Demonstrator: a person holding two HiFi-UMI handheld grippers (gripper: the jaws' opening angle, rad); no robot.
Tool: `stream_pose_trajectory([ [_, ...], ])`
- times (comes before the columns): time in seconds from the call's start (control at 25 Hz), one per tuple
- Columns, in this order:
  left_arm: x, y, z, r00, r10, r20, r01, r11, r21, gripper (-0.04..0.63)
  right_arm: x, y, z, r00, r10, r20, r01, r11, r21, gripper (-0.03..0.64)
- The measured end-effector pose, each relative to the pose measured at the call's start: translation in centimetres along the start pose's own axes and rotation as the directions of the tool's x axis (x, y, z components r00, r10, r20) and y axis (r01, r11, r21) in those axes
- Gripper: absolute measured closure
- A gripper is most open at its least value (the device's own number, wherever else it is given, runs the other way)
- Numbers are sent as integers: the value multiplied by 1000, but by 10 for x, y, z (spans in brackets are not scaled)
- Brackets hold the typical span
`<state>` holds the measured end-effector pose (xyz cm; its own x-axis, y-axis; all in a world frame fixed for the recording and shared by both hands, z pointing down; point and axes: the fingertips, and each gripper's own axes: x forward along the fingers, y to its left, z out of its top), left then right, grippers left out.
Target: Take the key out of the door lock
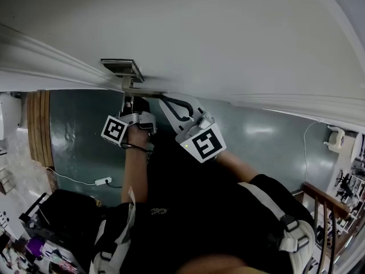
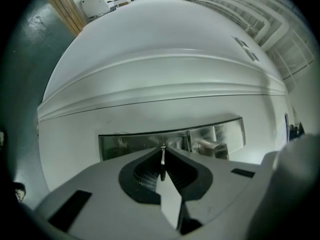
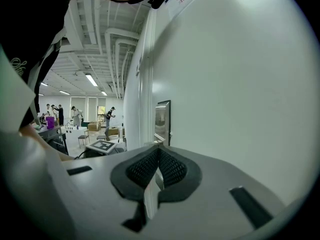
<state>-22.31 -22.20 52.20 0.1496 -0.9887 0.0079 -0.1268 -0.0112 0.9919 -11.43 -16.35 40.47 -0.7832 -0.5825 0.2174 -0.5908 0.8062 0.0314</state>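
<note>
Pinching key at the lock
Left gripper is clenched on the key, edge-on at 12 o'clock by the plate, likely for a straight pull; right gripper closed, empty.

Left tool: I read its jaws pinched together on a thin key, with the tool pointing level.
Right tool: I see the jaws closed tip to tip with nothing between them, and the tool tipped slightly downward.
Left arm: the bare forearm is stretched straight out behind its tool.
Right arm: the forearm slants in from the right of my head view, with a black sleeve further back.
Spacing: the two tool tips sit just beside each other, while their marker cubes are apart.
</note>
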Motion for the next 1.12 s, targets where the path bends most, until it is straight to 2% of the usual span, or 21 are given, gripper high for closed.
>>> stream_pose_trajectory([
  [0.16, 1, 4, 0, 1000, -4, 11, 5, 1000, -25, 558, 4, 5, -4, 1000, 11, 1, -11, 1000, 4, 609],
  [0.4, 0, 7, 2, 1000, 14, 18, -14, 1000, -7, 560, 9, 18, -3, 999, 37, 6, -37, 999, -16, 609],
  [0.68, -1, 8, 0, 1000, 22, -4, -22, 999, -24, 560, 5, 24, -3, 999, 40, -3, -40, 999, -28, 609],
  [0.84, -2, 6, 2, 999, 11, -38, -11, 1000, 3, 560, 1, 17, 0, 1000, 21, -5, -21, 1000, -22, 608],
  [1.04, -1, 3, 1, 1000, 5, 26, -4, 1000, -11, 560, -1, 7, 2, 1000, 5, 20, -5, 1000, -5, 609],
  [1.12, -1, 6, 0, 1000, 19, 18, -19, 1000, 2, 560, 2, 8, -2, 1000, 17, 5, -17, 1000, -11, 609],
])
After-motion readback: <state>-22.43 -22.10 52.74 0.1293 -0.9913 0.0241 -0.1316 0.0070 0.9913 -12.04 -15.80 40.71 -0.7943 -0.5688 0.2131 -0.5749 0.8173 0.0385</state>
